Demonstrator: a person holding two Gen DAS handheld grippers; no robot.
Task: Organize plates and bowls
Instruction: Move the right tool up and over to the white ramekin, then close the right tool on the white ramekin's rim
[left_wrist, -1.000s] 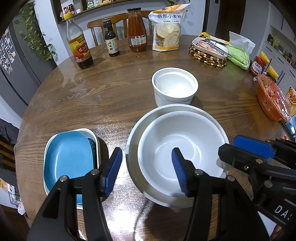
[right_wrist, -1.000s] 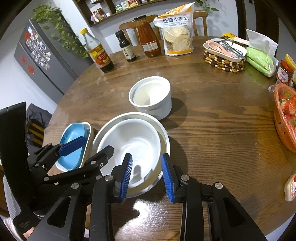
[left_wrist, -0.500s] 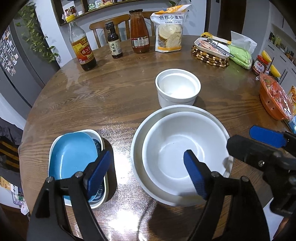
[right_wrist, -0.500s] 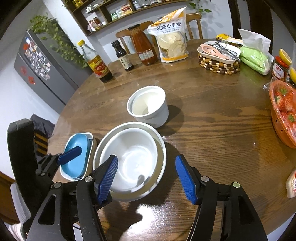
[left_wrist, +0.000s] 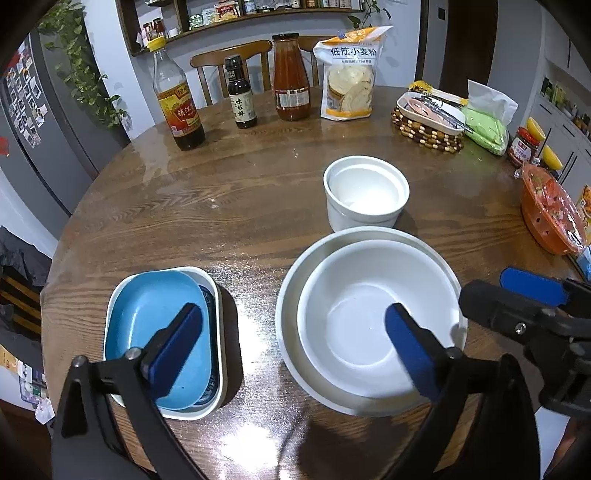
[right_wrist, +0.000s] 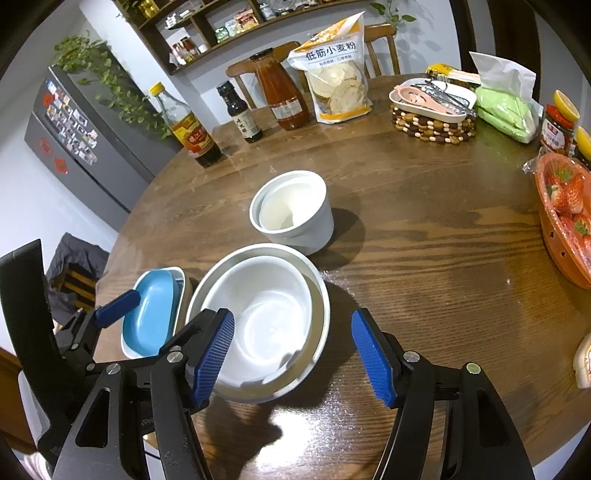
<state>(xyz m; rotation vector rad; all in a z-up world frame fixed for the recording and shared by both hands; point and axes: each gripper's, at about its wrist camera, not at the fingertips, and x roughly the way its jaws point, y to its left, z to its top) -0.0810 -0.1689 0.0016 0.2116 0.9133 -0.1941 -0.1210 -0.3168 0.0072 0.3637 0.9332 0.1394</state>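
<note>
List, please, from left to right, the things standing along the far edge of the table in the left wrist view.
Vinegar bottle → small dark bottle → red sauce bottle → flour bag → beaded trivet with a dish → green tissue pack.

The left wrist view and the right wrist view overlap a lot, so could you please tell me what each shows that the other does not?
Only the left wrist view shows the left tongs whole, opening over the table with nothing between them.

Only the right wrist view shows the right tongs whole, open and empty, and the strawberries clearly.

Both show the nested white bowls, the small white bowl, the blue dish in its white tray, and the bottles.
</note>
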